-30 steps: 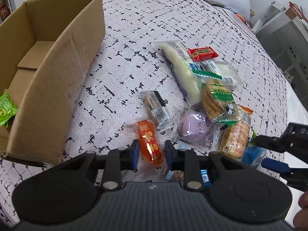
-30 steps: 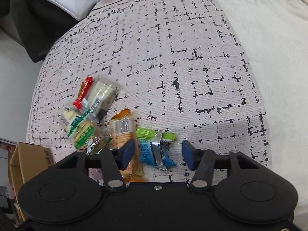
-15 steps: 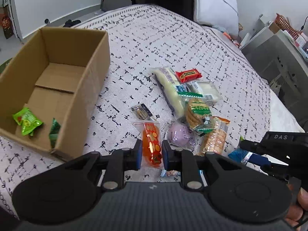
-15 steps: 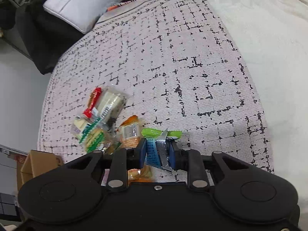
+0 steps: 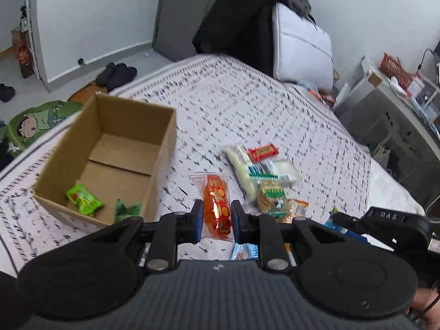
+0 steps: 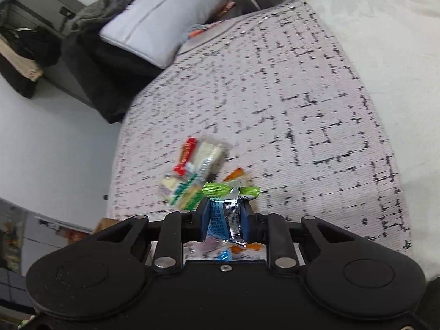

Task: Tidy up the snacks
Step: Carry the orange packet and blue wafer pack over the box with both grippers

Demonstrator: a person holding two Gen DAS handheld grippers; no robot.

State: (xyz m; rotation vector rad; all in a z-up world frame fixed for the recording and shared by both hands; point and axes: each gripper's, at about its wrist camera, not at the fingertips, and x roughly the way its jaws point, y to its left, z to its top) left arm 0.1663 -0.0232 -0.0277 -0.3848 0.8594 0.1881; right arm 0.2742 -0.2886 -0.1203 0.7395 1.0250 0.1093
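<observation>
Snacks lie heaped on the bed just ahead of both tongs; a cardboard box sits ahead-left. Left tongs pinch an orange packet; right tongs clamp a blue-green wrapper.

Cardboard box on the bedspread, two packets inside — snack pile to its right, pillow apparently behind.

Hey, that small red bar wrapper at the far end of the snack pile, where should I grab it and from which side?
Grip the red bar wrapper across its short width, coming from above. It lies flat on the white packets, top and long edges clear, so fingers can likely straddle it there.
</observation>
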